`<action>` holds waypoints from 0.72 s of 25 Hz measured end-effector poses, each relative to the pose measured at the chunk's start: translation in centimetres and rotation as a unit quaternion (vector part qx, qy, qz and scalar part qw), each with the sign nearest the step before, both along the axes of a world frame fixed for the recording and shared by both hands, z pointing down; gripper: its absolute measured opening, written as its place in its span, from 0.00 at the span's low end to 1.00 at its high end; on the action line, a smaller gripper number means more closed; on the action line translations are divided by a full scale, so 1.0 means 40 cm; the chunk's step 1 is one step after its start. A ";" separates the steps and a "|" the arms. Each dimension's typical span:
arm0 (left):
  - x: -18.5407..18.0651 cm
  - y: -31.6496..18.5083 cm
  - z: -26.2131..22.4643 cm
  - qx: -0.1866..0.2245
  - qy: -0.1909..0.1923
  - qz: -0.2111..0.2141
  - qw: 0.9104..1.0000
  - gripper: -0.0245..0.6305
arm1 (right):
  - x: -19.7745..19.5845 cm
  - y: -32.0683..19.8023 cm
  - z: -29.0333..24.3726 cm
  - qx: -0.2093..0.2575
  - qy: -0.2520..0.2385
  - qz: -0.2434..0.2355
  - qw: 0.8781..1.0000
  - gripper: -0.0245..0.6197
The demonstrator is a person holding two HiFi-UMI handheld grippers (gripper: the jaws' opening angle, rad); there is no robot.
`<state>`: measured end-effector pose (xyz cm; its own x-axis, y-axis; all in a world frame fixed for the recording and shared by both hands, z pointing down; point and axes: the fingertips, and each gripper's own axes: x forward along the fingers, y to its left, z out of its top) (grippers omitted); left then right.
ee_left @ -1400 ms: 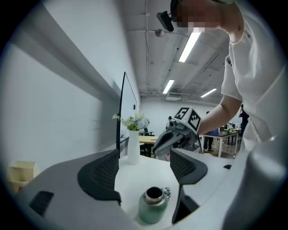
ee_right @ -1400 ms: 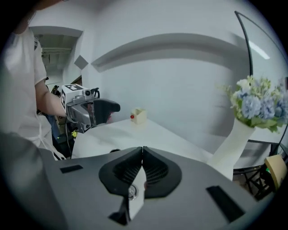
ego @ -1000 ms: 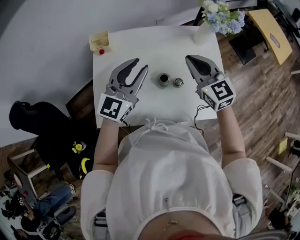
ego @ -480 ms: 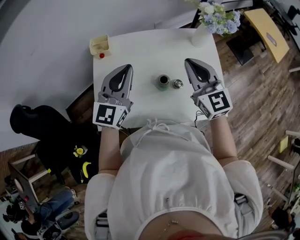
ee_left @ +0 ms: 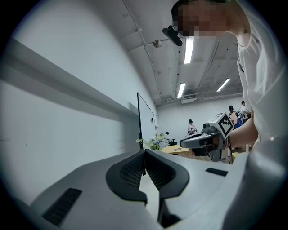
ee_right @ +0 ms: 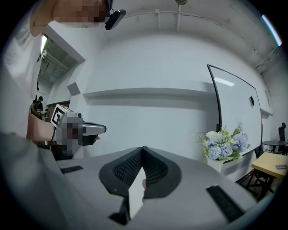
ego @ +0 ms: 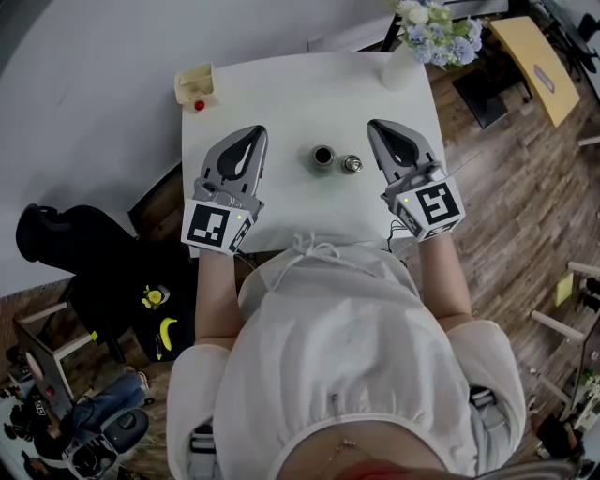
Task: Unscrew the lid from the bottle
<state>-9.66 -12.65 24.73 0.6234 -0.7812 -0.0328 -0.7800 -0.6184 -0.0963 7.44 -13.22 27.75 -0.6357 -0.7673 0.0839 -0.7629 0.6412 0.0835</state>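
Observation:
On the white table (ego: pixel 281 94) stands a small dark bottle (ego: pixel 323 157) with its mouth uncovered. Its metal lid (ego: pixel 352 165) lies just right of it on the tabletop. My left gripper (ego: pixel 251 134) hovers left of the bottle, apart from it, jaws shut with nothing between them. My right gripper (ego: pixel 378 126) sits right of the lid, also shut and empty. The left gripper view shows my left gripper (ee_left: pixel 144 152) with its pads pressed together and the right gripper (ee_left: pixel 198 141) across from it. The right gripper view shows my right gripper (ee_right: pixel 143 148) shut likewise. Bottle and lid are hidden in both gripper views.
A cream box (ego: pixel 194 82) and a small red ball (ego: pixel 199 105) sit at the table's far left corner. A white vase (ego: pixel 398 70) of flowers (ego: pixel 441 28) stands at the far right corner. A dark chair (ego: pixel 84 253) is left of the table, a yellow table (ego: pixel 539 56) at right.
The left gripper's jaws, open a second ago, have shut on nothing. Both grippers drew slightly back toward the table's near edge. Bottle and lid stayed put.

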 end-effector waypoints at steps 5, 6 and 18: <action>0.031 0.000 0.015 -0.012 -0.006 0.001 1.000 0.07 | 0.020 0.000 0.009 -0.004 -0.001 -0.004 1.000 0.04; 0.039 0.000 0.020 -0.015 -0.010 0.001 1.000 0.07 | 0.025 0.002 0.011 -0.004 -0.003 -0.005 1.000 0.04; 0.090 0.034 0.071 -0.027 -0.013 -0.033 0.999 0.07 | 0.076 0.023 0.046 0.004 -0.013 -0.011 1.000 0.04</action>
